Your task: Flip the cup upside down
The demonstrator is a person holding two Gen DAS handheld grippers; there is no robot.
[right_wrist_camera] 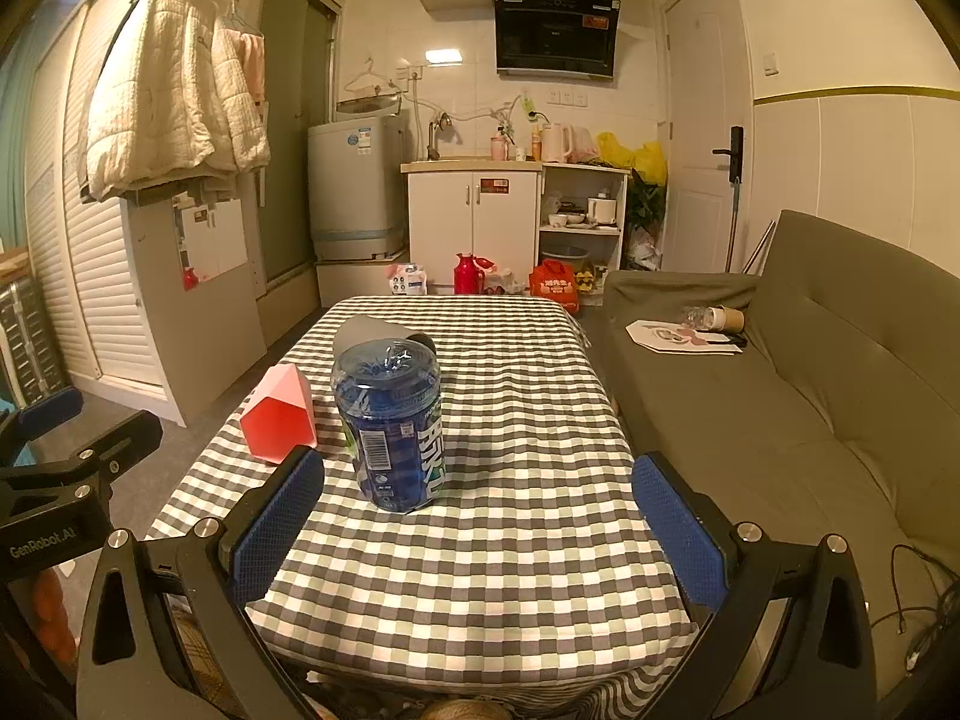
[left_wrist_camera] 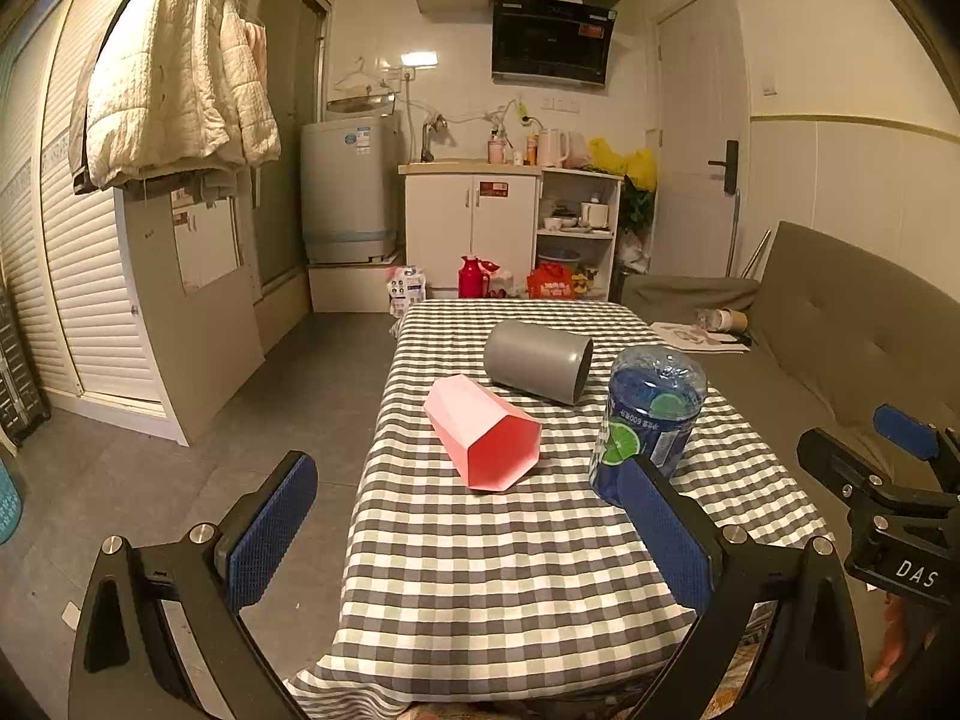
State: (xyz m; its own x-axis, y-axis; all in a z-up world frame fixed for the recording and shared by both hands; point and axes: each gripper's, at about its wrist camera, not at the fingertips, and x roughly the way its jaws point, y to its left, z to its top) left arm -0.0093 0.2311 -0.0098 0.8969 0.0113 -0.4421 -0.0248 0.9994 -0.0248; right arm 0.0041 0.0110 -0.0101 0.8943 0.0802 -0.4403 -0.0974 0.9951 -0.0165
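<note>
A pink hexagonal cup (left_wrist_camera: 483, 432) lies on its side on the checkered table (left_wrist_camera: 510, 570), mouth toward me. A grey round cup (left_wrist_camera: 537, 369) lies on its side behind it. A blue cut-off bottle (left_wrist_camera: 651, 417) stands upright to the right. My left gripper (left_wrist_camera: 468, 531) is open and empty, short of the pink cup. In the right wrist view the blue bottle (right_wrist_camera: 390, 426) stands centre, the pink cup (right_wrist_camera: 279, 417) to its left, the grey cup (right_wrist_camera: 372, 330) partly hidden behind. My right gripper (right_wrist_camera: 477, 531) is open and empty, near the table's front edge.
A grey-green sofa (right_wrist_camera: 810, 396) runs along the table's right side, with paper and a cup on it. The floor (left_wrist_camera: 240, 420) lies to the left of the table. Kitchen cabinets (left_wrist_camera: 474, 228) and a washing machine (left_wrist_camera: 348, 192) stand at the far wall.
</note>
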